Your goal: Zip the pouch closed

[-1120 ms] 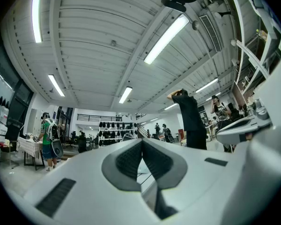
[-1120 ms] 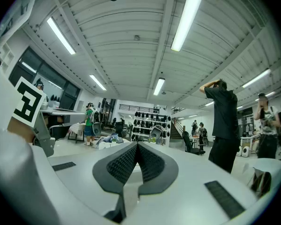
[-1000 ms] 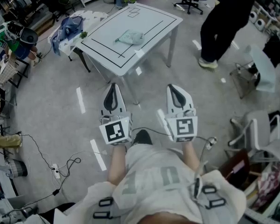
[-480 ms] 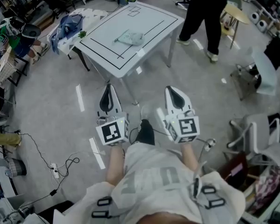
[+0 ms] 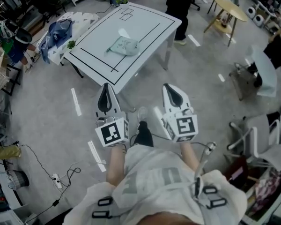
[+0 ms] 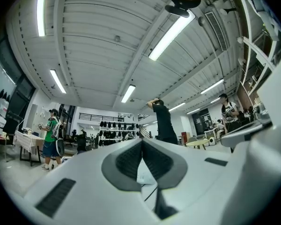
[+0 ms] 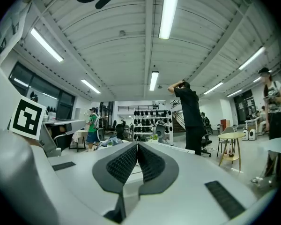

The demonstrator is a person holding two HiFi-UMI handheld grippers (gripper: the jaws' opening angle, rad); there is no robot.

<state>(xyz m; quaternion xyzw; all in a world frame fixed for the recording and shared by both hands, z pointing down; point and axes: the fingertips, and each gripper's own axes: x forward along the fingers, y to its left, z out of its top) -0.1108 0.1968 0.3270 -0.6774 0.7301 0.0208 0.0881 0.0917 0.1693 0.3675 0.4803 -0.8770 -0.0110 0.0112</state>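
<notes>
Since the earlier frame both grippers have advanced toward the table, and the bystander in black has crossed from 2 o'clock to 12 o'clock beyond it. Left gripper and right gripper are held side by side near the table's nearest corner, each with its jaws pressed together and nothing between them. The pouch lies on the table, at 12 o'clock from the left gripper, well apart from both.

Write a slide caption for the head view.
Left gripper and right gripper, shut and empty, before a white table bearing a pale-green pouch.
</notes>
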